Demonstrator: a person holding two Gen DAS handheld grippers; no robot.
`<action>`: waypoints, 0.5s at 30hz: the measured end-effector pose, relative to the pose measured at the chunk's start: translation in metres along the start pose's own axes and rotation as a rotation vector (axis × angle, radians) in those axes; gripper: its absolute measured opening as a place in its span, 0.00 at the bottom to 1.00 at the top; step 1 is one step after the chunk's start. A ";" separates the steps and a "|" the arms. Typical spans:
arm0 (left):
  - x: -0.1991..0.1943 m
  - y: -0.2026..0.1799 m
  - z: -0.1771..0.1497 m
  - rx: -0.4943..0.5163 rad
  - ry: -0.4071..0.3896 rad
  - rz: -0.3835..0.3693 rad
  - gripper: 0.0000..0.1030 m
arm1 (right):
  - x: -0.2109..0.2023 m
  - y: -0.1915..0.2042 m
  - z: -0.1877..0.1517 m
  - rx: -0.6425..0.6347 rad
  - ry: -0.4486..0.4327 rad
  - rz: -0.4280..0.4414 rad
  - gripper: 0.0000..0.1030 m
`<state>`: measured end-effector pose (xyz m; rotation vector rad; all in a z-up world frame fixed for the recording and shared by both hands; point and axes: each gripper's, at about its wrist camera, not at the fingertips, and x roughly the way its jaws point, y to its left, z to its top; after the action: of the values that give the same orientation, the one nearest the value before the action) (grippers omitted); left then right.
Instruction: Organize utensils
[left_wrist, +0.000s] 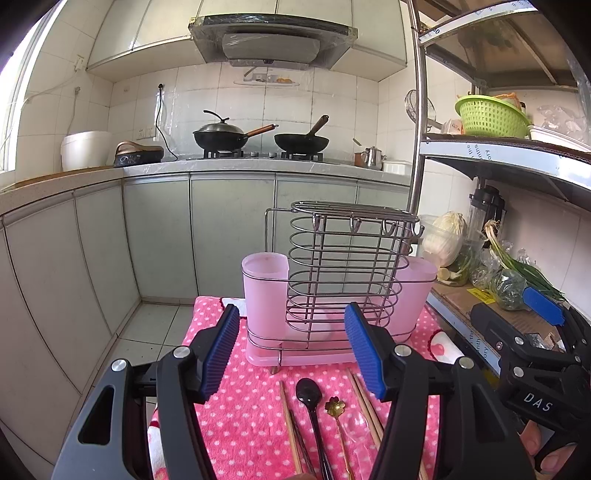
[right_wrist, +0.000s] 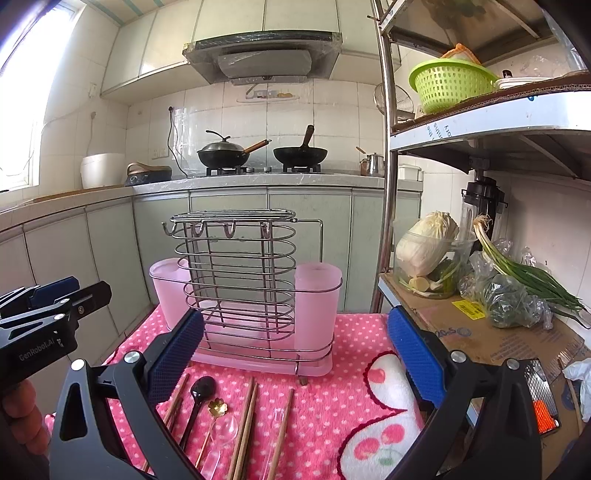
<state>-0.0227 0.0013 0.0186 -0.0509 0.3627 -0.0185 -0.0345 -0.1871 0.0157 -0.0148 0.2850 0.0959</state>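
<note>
A wire utensil rack (left_wrist: 343, 273) with pink plastic cups (left_wrist: 264, 291) stands on a pink dotted towel (left_wrist: 243, 417); it also shows in the right wrist view (right_wrist: 240, 273). In front of it lie a black spoon (left_wrist: 309, 395), a gold flower-handled spoon (left_wrist: 335, 406), a clear spoon (right_wrist: 225, 430) and several wooden chopsticks (right_wrist: 245, 424). My left gripper (left_wrist: 293, 350) is open and empty above the utensils. My right gripper (right_wrist: 295, 354) is open and empty, to the right of the left one.
A metal shelf (right_wrist: 480, 122) stands at the right with a green basket (right_wrist: 450, 85), cabbage (right_wrist: 424, 243) and green onions (right_wrist: 528, 273). Kitchen counter with two woks (left_wrist: 221, 136) lies behind. Tiled floor is left of the towel.
</note>
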 end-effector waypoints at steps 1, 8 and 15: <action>0.000 0.000 0.000 0.000 0.001 -0.001 0.57 | 0.000 0.000 0.000 0.000 0.000 0.000 0.97; 0.000 0.000 0.000 -0.001 0.000 0.000 0.57 | 0.000 0.000 0.000 0.001 0.000 -0.001 0.97; -0.001 0.000 -0.001 0.000 0.000 -0.001 0.57 | -0.001 0.001 0.000 0.002 -0.002 0.000 0.97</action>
<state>-0.0237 0.0012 0.0183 -0.0512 0.3628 -0.0192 -0.0353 -0.1866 0.0164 -0.0127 0.2835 0.0961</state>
